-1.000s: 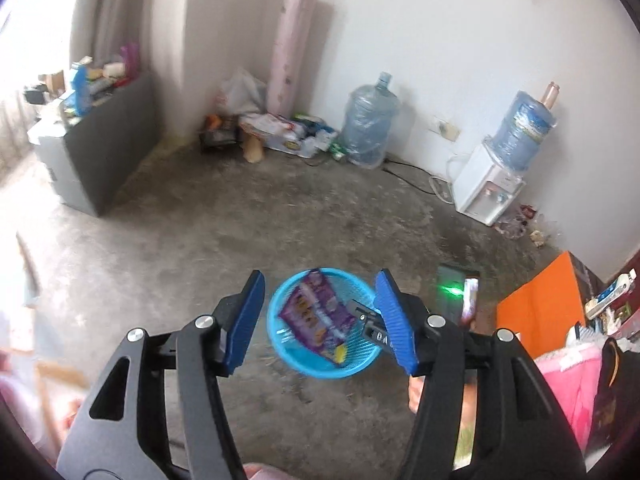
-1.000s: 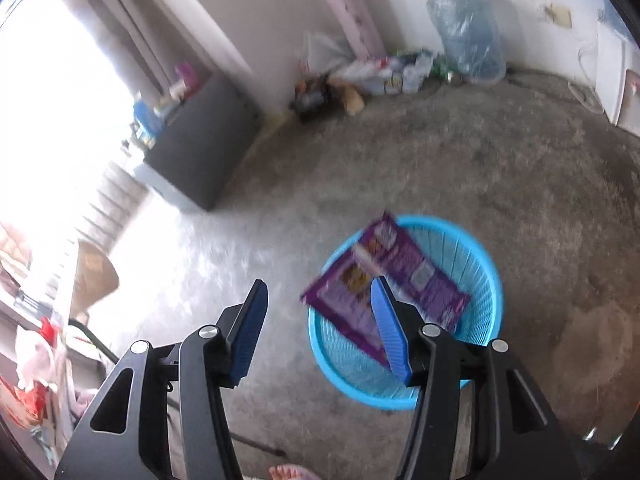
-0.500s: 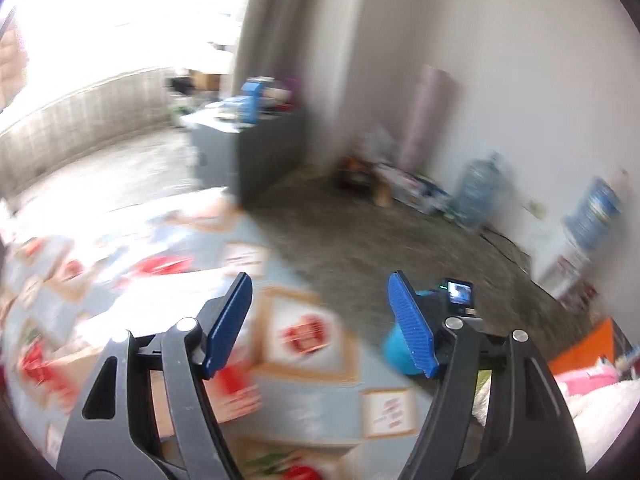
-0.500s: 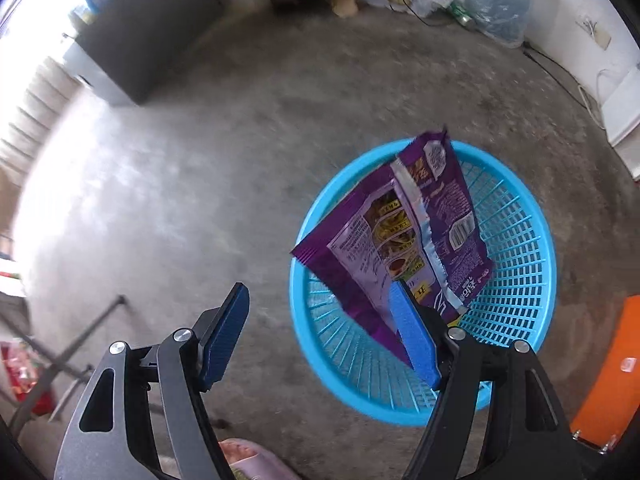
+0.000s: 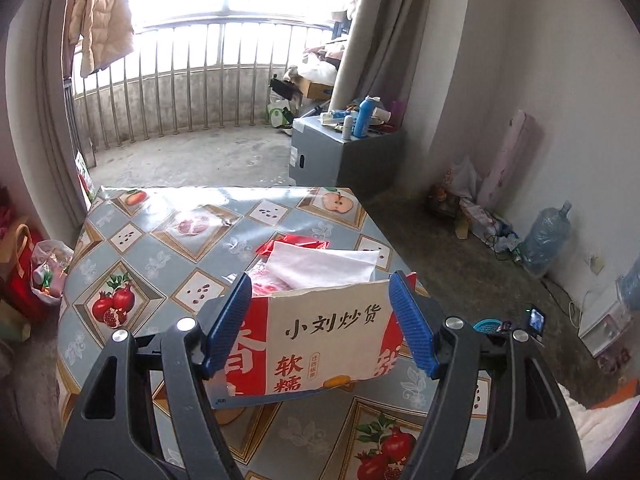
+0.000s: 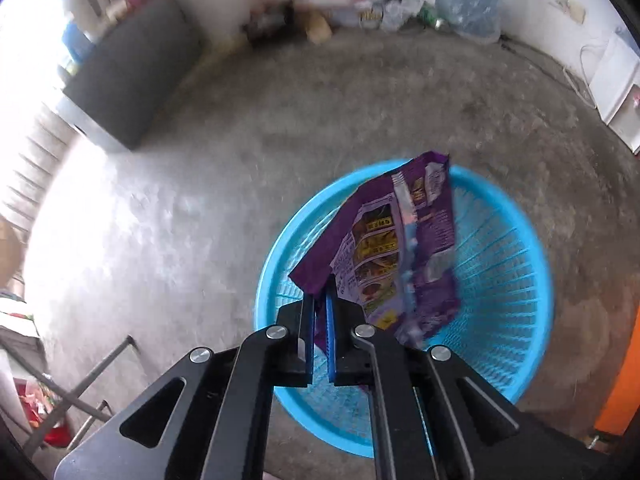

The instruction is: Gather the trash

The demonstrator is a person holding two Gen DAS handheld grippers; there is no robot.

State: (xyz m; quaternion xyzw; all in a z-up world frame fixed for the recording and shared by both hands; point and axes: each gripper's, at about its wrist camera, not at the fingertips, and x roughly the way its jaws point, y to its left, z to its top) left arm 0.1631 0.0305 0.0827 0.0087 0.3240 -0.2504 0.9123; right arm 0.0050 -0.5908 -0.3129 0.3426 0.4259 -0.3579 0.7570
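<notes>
Right gripper (image 6: 319, 312) first, since it's the one actually doing something: its jaws are pinched together on the bottom corner of the purple snack bag (image 6: 404, 248), and the bag stands up and away from the pads, long axis running from the grip toward the far rim of the blue basket (image 6: 516, 288). So the bag sits directly over the basket opening, leaning a bit to the right in that view — looks to me like all that's left for this piece is letting go, and it should drop inside rather than over the rim. Left gripper (image 5: 320, 320) is elsewhere, over the table (image 5: 160, 256) with the fruit-print cloth. Its jaws are wide apart and not pressing on anything; the torn cardboard box (image 5: 320, 344) with the red and white print sits between the blue pads, its long side running crosswise, pad to pad. Behind the box there's a white sheet (image 5: 320, 262) and a red wrapper (image 5: 300, 242) — probably the next bits of trash. That hand is clearly the nearer one for the table stuff.
</notes>
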